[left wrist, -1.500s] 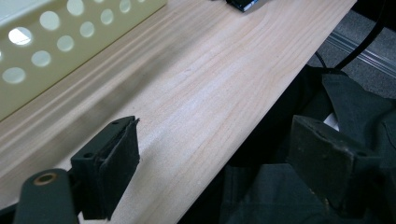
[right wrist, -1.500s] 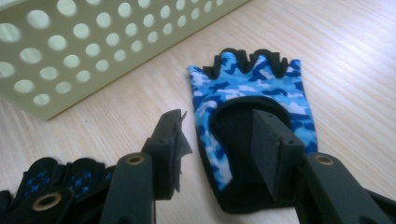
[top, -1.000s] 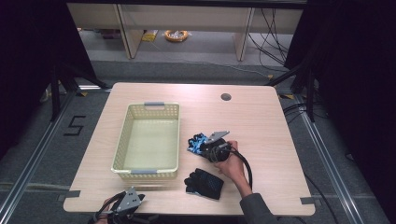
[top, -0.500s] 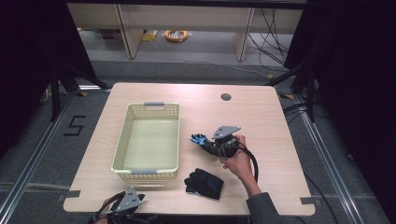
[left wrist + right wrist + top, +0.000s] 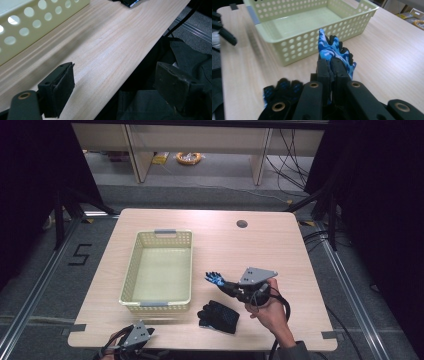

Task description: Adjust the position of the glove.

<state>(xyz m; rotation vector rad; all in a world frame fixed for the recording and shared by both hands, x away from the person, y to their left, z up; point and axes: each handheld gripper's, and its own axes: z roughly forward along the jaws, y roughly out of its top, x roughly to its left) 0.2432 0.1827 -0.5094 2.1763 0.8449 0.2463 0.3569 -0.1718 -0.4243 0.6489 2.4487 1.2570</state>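
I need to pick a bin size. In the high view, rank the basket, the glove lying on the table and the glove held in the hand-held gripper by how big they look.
1. Basket, clearly largest.
2. Glove lying on the table.
3. Held glove, partly hidden in the jaws of the right hand-held gripper and raised nearer the camera, so ranks 2 and 3 are unsure.

An orange cable coil [image 5: 188, 157] lies on the floor beyond the wooden table [image 5: 260, 245].

The high view looks down on the whole table [image 5: 210, 225]; both gripper views sit low and close, sharing the basket [image 5: 312, 47].
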